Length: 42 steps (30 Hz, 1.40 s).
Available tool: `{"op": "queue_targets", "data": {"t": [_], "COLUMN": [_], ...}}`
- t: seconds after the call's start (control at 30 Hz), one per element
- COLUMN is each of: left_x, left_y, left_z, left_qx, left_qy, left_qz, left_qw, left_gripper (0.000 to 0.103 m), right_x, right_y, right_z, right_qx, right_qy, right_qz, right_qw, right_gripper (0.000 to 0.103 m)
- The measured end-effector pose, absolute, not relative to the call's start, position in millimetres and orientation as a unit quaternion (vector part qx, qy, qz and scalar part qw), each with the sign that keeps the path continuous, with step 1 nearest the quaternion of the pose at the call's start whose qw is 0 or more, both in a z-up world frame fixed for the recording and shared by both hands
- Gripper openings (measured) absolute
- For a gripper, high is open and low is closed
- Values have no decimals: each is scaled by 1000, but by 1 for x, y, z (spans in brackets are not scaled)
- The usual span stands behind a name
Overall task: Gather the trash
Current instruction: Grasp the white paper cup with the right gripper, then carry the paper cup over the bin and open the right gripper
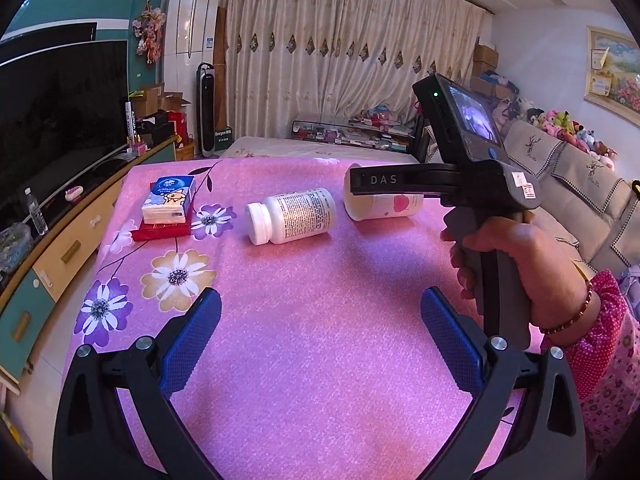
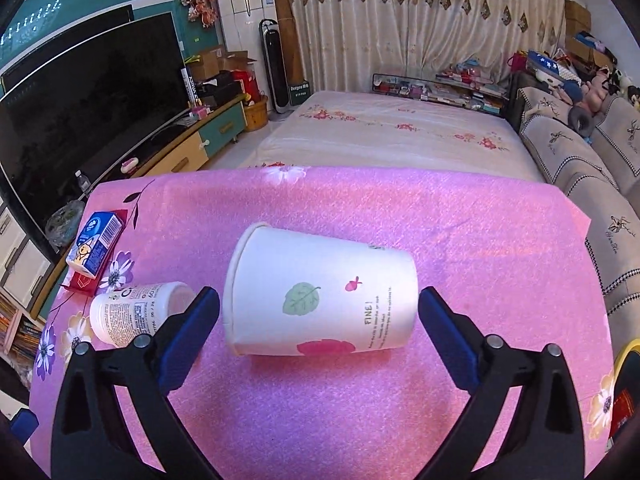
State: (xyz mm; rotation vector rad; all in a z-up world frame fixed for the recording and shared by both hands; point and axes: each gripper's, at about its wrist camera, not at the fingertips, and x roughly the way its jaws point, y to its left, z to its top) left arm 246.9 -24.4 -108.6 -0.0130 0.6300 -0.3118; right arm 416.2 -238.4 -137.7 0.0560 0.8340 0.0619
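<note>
Right hand-held gripper point(image 2: 319, 312) spread wide w/ paper cup point(image 2: 320, 296) lying sideways on counter point(image 2: 480, 240) btwn its fingers; left hand-held gripper point(image 1: 320, 328) released, empty; cup likely light, crushable; pinch mid-wall gently.

You're in a home living room: ahead of your right hand-held gripper point(image 2: 319, 312) hang drawn curtains point(image 2: 420, 20), to its left a large TV point(image 2: 88, 92) stands on a drawer cabinet point(image 2: 192, 148), and to its right a covered sofa point(image 2: 580, 160) holds plush toys point(image 2: 600, 84).
</note>
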Motion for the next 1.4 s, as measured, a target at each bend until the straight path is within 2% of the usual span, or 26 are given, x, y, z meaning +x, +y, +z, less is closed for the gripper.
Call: {"op": "queue_targets", "data": {"t": [0.03,0.4,0.8,1.1,1.4], "left_x": [248,250,246,248,251], "left_y": [-25,-27,-30,-34,-33], "left_z": [-109,-112,-111,-115,-117], "left_qx": [-5,5,13,20,8], "left_qy": [310,308,307,314,326], "left_qz": [-153,-152,-152,-151,-160], "left_qw": [938,939,939,937,932], "left_gripper": [98,98,98,98,98], "right_x": [417,374,271,212,214], "right_y": [-238,-256,-405,-555,-613], "right_z": [-139,-115,-91,-134,-182], "right_qx": [26,28,69,124,159], "right_qy": [407,370,340,372,408], "right_qz": [33,38,-72,-223,-262], "right_qw": [913,928,935,893,860], "right_gripper": [81,81,81,81,81]}}
